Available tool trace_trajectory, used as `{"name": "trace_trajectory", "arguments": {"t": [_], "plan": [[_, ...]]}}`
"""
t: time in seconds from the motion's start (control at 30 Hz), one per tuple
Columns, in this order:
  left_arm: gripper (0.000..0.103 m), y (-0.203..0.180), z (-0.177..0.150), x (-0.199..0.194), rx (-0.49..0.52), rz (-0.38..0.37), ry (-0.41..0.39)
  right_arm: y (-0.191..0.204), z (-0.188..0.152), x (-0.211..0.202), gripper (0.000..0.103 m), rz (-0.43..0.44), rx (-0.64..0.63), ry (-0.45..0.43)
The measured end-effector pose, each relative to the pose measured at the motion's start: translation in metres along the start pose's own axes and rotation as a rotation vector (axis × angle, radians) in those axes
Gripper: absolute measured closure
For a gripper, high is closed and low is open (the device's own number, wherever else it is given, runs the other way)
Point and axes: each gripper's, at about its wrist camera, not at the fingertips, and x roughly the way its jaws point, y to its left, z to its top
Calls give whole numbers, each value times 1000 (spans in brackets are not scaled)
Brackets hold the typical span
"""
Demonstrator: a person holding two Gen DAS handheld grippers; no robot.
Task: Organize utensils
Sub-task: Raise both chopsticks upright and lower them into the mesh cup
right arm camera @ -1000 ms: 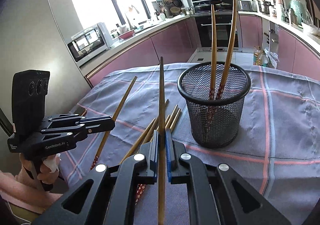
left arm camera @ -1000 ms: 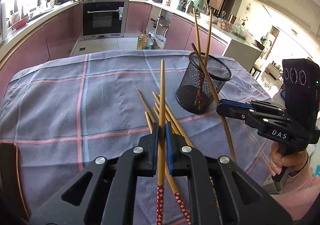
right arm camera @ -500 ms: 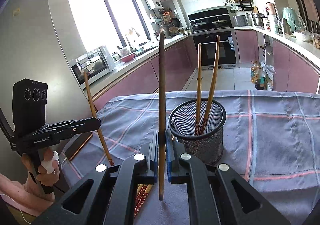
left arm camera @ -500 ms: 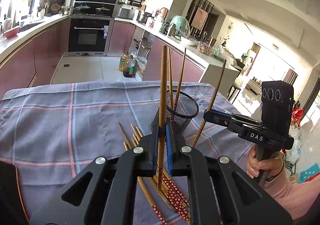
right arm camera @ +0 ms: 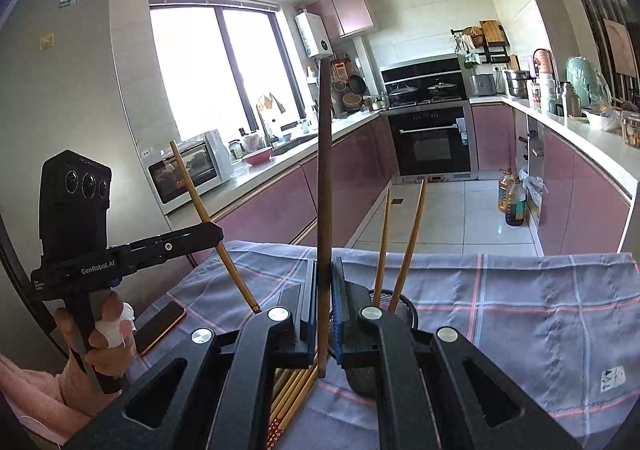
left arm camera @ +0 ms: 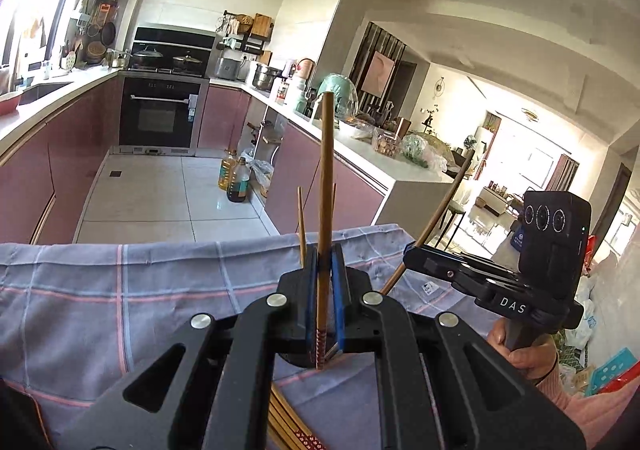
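My left gripper (left arm camera: 323, 278) is shut on a bamboo chopstick (left arm camera: 325, 177) that stands almost upright, patterned end down. My right gripper (right arm camera: 324, 290) is shut on a darker chopstick (right arm camera: 324, 169), also near upright. Both hang above the checked cloth (right arm camera: 520, 310). The black mesh cup (right arm camera: 402, 304) sits just behind the right fingers, largely hidden, with two chopsticks (right arm camera: 410, 238) leaning in it. Several loose chopsticks (right arm camera: 290, 394) lie on the cloth under the jaws. Each view shows the other gripper: the left gripper (right arm camera: 214, 234) with its tilted stick, and the right gripper (left arm camera: 410, 252).
A phone (right arm camera: 160, 326) lies at the cloth's left edge. The table's far edge (left arm camera: 200, 246) drops to the tiled kitchen floor, where oil bottles (left arm camera: 236, 181) stand. A hand (left arm camera: 520, 354) holds the right gripper's handle.
Both grippers have risen off the cloth with their chopsticks, which now stand steeper. The cup and the loose chopsticks have dropped low in both views.
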Motion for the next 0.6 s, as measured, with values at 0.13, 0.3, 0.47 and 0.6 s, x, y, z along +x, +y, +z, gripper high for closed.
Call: {"name": "trace_trajectory", "arguments": {"t": [0.13, 0.3, 0.47, 0.6], "plan": [[95, -8, 16, 2, 11, -11, -27, -4, 13, -5, 97, -17, -20, -28], [95, -19, 35, 11, 32, -8, -49, -12, 25, -2, 97, -33, -17, -48], [95, -28, 35, 28, 61, 17, -21, -18, 29, 11, 97, -51, -17, -33], [95, -29, 24, 49, 82, 33, 53, -26, 21, 29, 97, -52, -4, 34]]}}
